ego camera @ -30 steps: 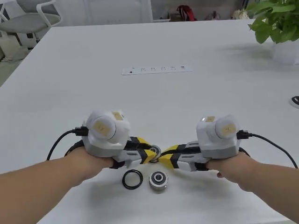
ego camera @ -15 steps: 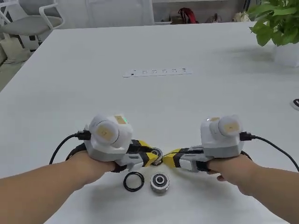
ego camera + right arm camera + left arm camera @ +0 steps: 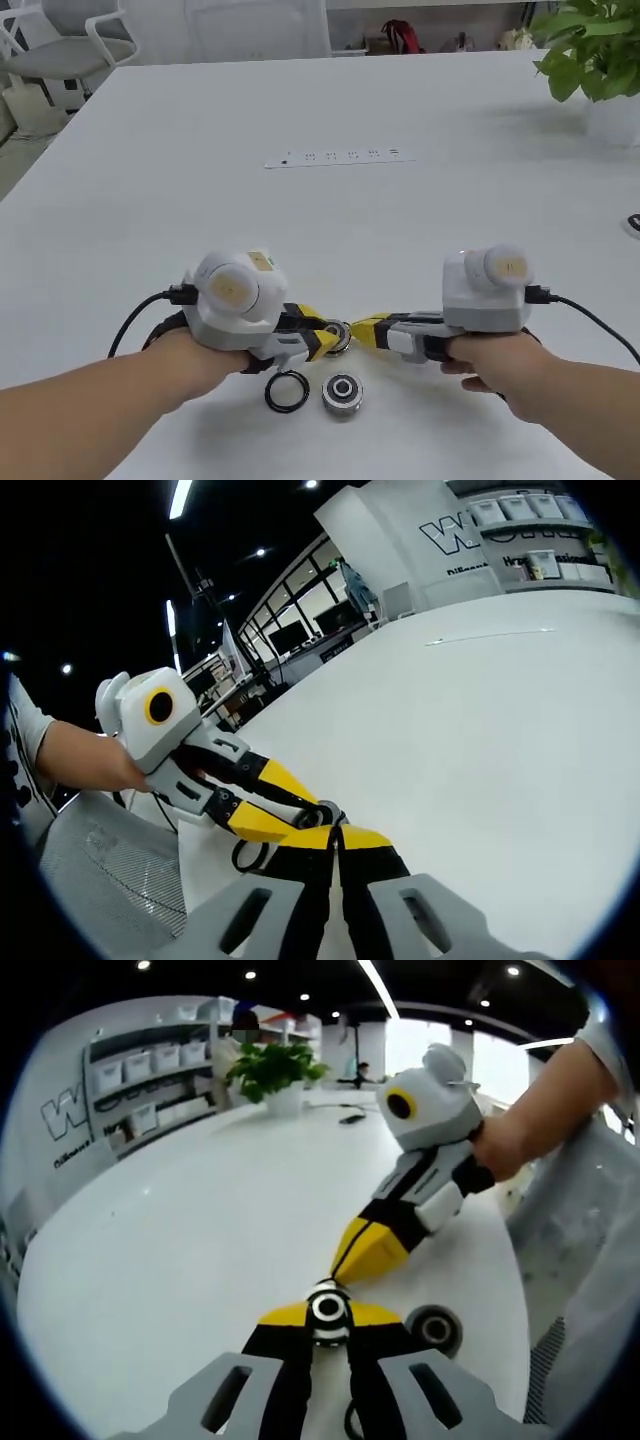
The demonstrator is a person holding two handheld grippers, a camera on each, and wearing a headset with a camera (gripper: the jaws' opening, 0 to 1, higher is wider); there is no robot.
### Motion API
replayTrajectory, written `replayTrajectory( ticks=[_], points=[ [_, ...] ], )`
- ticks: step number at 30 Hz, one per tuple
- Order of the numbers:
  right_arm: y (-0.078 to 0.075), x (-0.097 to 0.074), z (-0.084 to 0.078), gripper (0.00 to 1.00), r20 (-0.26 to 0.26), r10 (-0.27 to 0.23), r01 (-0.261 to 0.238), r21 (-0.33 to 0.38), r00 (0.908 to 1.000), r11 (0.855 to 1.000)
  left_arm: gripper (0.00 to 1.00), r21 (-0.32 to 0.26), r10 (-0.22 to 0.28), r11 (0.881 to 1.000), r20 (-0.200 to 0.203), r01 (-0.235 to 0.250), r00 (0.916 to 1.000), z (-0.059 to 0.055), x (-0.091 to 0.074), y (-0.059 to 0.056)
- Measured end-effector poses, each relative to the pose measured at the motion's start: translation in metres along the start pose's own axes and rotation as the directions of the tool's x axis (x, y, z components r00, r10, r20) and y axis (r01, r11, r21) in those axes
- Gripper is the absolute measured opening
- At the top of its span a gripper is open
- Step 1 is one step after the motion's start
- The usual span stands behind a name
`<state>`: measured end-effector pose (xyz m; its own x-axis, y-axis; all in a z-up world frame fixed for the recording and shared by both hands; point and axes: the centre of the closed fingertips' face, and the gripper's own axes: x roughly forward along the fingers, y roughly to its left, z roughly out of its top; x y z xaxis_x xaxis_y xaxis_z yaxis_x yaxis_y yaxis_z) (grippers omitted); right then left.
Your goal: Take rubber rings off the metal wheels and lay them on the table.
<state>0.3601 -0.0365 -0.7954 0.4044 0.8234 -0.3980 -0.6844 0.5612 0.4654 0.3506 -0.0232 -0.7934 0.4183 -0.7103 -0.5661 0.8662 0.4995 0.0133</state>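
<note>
Two metal wheels show near the table's near edge. One small wheel [image 3: 328, 1308] is clamped between the yellow tips of the left gripper [image 3: 320, 341], lifted just above the surface, with a dark band around its rim. The other wheel [image 3: 342, 392] rests on the table [image 3: 300, 230], just beside a loose black rubber ring [image 3: 287, 391] that lies flat to its left. Both sit close to the near edge, below the gripper tips in the head view.

From the opposite side, the right gripper [image 3: 336, 838] points at the held wheel. Its jaws are pressed together, with only a thin dark line between them. Their tips are right at the wheel's edge, but I cannot tell whether they pinch the band. A hand grips each tool, with a black cable trailing from each.

Toward the middle of the table lies a white power strip [image 3: 340, 157]. A potted plant [image 3: 590, 50] stands at the far right corner. A white chair [image 3: 60, 45] sits beyond the far left corner.
</note>
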Motion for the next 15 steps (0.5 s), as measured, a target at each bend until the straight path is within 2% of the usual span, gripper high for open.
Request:
replayTrajectory(
  ticks=[7,15],
  points=[
    [0.0023,0.0002,0.0008,0.00,-0.009,0.002,-0.002,-0.020,1.0000,1.000,0.12,-0.019,0.010,1.000,-0.003,-0.010,0.9999,0.0001,0.0003,0.0002],
    [0.0101,0.0006,-0.0003,0.00,-0.026,0.033,-0.034,-0.040,0.9991,0.999,0.12,-0.039,0.014,0.999,-0.003,-0.014,0.9999,0.0006,0.0005,0.0002]
  ],
)
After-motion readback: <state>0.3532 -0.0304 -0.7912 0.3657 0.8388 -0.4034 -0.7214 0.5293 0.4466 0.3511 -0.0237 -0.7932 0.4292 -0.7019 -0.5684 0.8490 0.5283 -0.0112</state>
